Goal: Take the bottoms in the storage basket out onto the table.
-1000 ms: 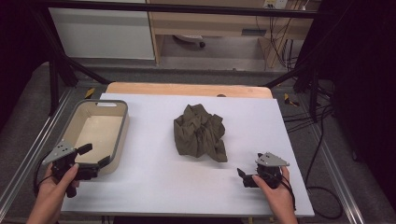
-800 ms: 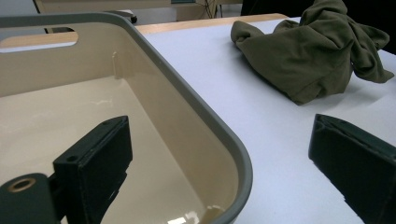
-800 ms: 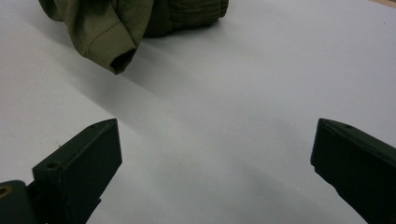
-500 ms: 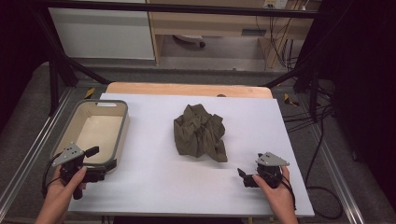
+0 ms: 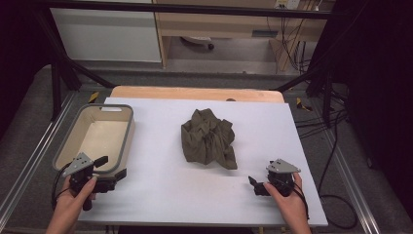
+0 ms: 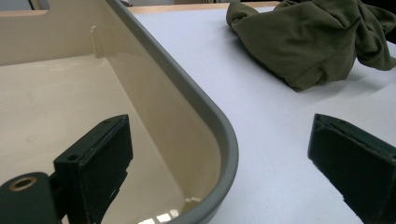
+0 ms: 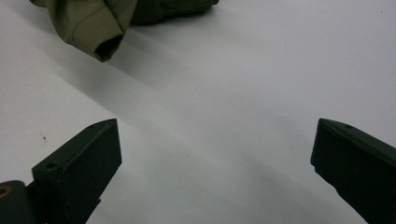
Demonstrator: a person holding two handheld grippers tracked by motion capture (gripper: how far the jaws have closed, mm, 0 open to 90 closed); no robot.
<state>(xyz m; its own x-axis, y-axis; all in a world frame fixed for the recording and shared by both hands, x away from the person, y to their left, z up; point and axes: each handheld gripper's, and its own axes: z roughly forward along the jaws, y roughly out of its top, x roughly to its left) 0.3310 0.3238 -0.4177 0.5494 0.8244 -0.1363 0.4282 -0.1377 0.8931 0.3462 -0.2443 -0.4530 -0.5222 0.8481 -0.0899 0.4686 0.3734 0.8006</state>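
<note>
A: While both hands rest at the near edge of the table point(image 5: 160, 195), how do the grippers stand?

B: The left gripper point(image 5: 111, 171) has its jaws wide apart, one jaw over the inside of the beige bin point(image 5: 128, 141) and one over the table outside its grey rim. It holds nothing. The right gripper point(image 5: 253, 184) is also spread wide, over bare white surface.

A: And the cloth?

B: The olive cloth point(image 5: 208, 140) lies crumpled in the middle of the table, farther away, well apart from both grippers and beside the bin, not in it.

A: How will it handle?

B: I think it is soft and light, it will sag and unfold when lifted. A raised fold or the hem point(image 7: 105, 44) near the right gripper looks a good place to pinch
</note>
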